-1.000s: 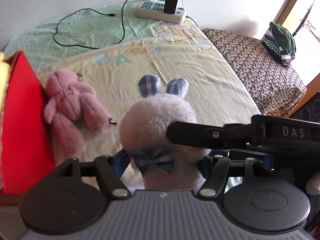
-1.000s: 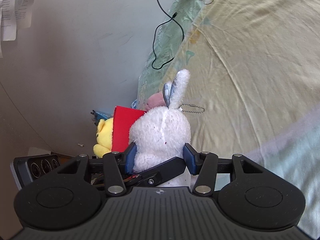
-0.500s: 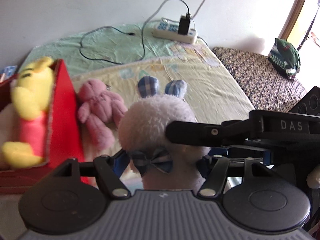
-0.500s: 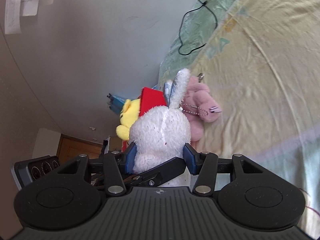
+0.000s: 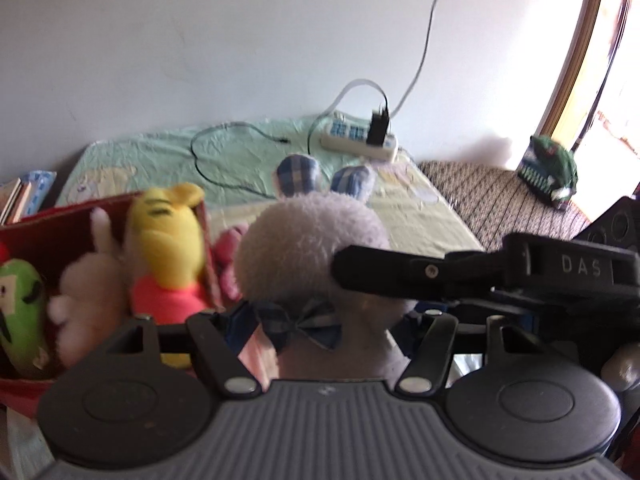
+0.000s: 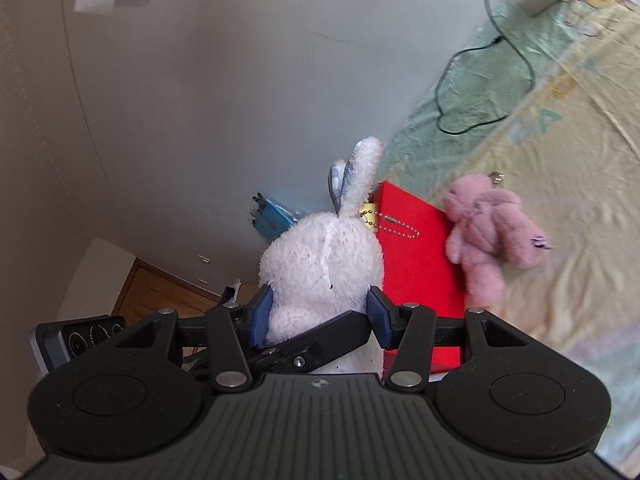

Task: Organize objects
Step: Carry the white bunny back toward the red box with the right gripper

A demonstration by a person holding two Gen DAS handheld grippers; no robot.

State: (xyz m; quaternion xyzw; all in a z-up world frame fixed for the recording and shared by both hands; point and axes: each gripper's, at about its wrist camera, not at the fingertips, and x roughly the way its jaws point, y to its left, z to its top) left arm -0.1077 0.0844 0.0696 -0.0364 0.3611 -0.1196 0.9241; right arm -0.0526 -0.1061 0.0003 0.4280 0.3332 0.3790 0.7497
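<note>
A white plush bunny with checked ears and a blue bow tie is held in the air by both grippers. My left gripper is shut on its body from the front. My right gripper is shut on the bunny from behind, and one of its black fingers crosses the left wrist view. The red box sits just left of the bunny and holds a yellow bear, a green toy and a beige plush. A pink teddy lies on the bed against the box's red wall.
A white power strip with a black charger and a looped cable lies at the far end of the bed. A dark patterned cushion with a green item is on the right. Books stand behind the box.
Both grippers have carried the bunny up and left toward the red box. The box's inside and its toys have come into the left wrist view; the pink teddy has not moved.
</note>
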